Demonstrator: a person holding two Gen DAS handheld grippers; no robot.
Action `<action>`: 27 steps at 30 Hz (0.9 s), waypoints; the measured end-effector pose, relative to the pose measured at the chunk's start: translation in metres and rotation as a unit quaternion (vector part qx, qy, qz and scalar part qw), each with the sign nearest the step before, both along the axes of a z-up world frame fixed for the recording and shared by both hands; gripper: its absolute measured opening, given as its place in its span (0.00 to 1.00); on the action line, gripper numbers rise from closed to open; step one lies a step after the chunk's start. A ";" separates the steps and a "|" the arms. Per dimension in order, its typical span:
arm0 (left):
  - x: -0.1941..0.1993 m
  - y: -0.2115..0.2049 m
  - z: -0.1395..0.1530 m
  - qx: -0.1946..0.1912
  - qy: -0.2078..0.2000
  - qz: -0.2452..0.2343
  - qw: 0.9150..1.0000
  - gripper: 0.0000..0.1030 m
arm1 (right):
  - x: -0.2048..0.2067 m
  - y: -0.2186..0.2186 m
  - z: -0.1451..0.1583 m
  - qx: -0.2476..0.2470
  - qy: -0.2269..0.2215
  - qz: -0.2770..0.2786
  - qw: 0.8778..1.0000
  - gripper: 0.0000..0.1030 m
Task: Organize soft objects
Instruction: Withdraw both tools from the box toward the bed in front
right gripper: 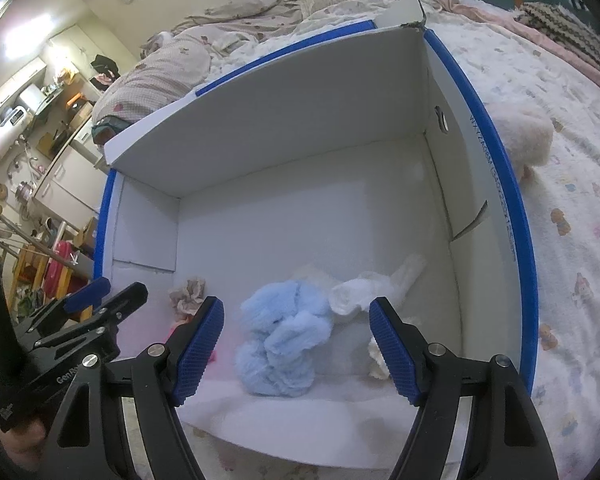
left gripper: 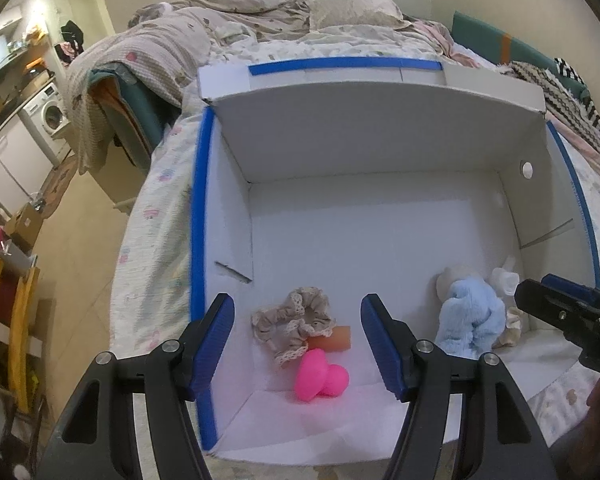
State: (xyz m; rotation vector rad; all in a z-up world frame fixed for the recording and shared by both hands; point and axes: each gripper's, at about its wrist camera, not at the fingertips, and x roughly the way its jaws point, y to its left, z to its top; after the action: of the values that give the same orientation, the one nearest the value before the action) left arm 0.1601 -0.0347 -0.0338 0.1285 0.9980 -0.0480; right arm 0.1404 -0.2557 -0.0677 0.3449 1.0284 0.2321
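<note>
Both the left claw (left gripper: pixel 298 344) and the right claw (right gripper: pixel 296 346) hover spread and empty above the white box (left gripper: pixel 380 136) on the bed (right gripper: pixel 560 240), where the blue plush (right gripper: pixel 284 344), beige scrunchie (left gripper: pixel 296 320) and pink toy (left gripper: pixel 320 376) are collected at its near end.

I see the box (left gripper: pixel 380 152) sitting on the bed (left gripper: pixel 160 240), pillows (left gripper: pixel 352 4) behind it. In the box, near front wall: scrunchie (left gripper: pixel 296 320) at left w/ heart toy (left gripper: pixel 318 376) just in front; plush (right gripper: pixel 284 340) to the right, sock (right gripper: pixel 364 288) beside it.
</note>
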 end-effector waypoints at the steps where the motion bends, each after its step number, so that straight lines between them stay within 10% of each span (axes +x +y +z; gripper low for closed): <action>1: -0.002 0.001 0.002 0.000 -0.002 0.001 1.000 0.61 | -0.002 0.001 0.001 -0.001 -0.002 0.001 1.000 0.77; 27: -0.080 0.048 0.014 -0.008 -0.005 0.040 0.999 0.61 | -0.066 0.012 0.017 -0.027 -0.032 -0.004 0.999 0.77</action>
State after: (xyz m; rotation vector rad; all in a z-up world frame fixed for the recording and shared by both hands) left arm 0.0801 0.0129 -0.0194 0.0738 0.9913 0.0175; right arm 0.0747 -0.2438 -0.0510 0.2911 0.9687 0.2077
